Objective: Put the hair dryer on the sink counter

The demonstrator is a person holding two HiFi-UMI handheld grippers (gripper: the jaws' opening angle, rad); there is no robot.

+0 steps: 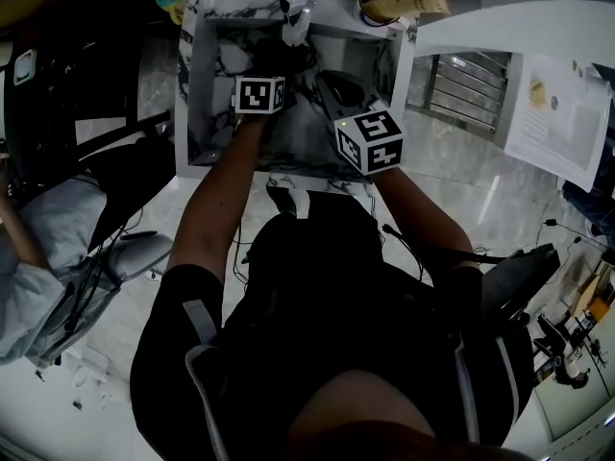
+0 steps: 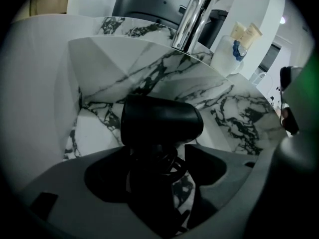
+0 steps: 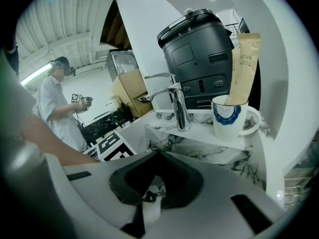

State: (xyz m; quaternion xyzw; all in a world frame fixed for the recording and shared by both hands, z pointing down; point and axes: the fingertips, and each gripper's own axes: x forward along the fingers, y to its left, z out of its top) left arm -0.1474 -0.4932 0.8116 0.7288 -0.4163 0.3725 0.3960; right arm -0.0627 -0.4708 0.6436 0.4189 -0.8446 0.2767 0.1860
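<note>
A black hair dryer lies in the marble sink basin, barrel across and handle and coiled cord toward me. My left gripper is low in the basin. Its jaws stand wide on either side of the dryer's handle and I see no pad pressing on it. In the head view its marker cube hangs over the basin. My right gripper is beside it to the right and higher. Its jaws meet at the tips with nothing between them, and they point toward the faucet.
The chrome faucet stands at the basin's back rim. A white and blue cup holding tubes sits on the counter at the back right, with a dark appliance behind it. The marble counter rim frames the sink. Another person stands off to the left.
</note>
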